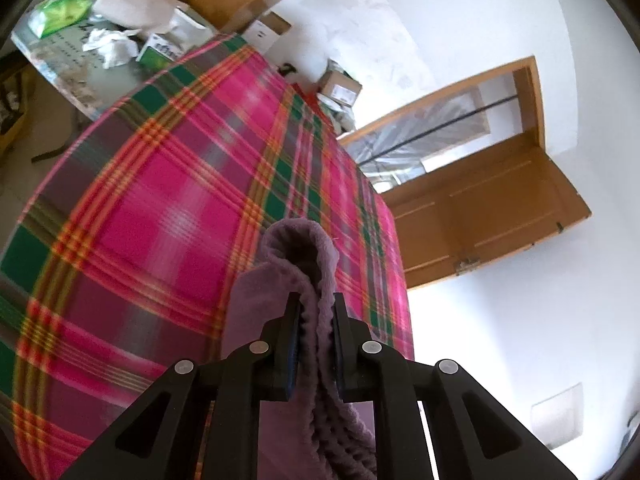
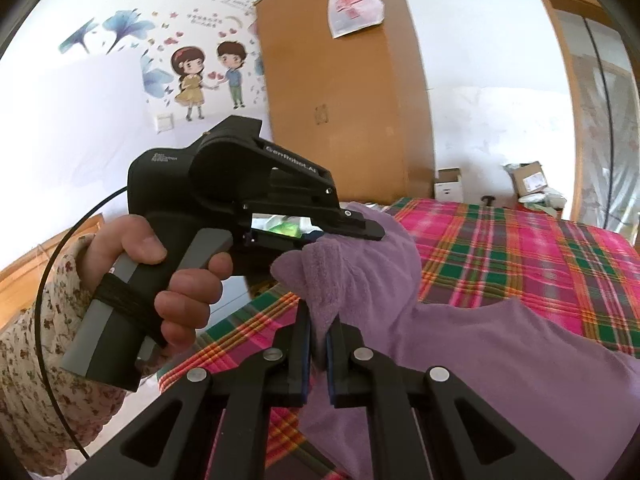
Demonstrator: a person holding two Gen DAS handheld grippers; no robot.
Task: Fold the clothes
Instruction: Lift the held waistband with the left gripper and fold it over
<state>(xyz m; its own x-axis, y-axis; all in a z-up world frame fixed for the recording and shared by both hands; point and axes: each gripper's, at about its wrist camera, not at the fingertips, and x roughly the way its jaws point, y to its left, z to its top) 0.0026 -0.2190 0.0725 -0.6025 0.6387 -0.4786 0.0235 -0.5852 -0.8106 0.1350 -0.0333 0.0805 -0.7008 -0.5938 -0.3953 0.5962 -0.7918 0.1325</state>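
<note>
A purple fleece garment (image 2: 460, 344) hangs lifted above the pink plaid bed (image 2: 520, 248). My left gripper (image 1: 316, 300) is shut on a folded edge of the garment (image 1: 308, 252); the cloth loops over the fingertips and hangs down between them. My right gripper (image 2: 318, 312) is shut on another edge of the same garment. In the right wrist view the left gripper (image 2: 372, 236), held in a hand with a floral sleeve, pinches the cloth just above and left of my right fingertips. The two grips are close together.
The plaid bed (image 1: 160, 184) fills the left wrist view. A cluttered table (image 1: 100, 40) with papers and boxes stands beyond it. Cardboard boxes (image 1: 340, 88) sit by the wall. A wooden wardrobe (image 2: 344, 100) and a wooden door (image 1: 480, 208) stand at the room's sides.
</note>
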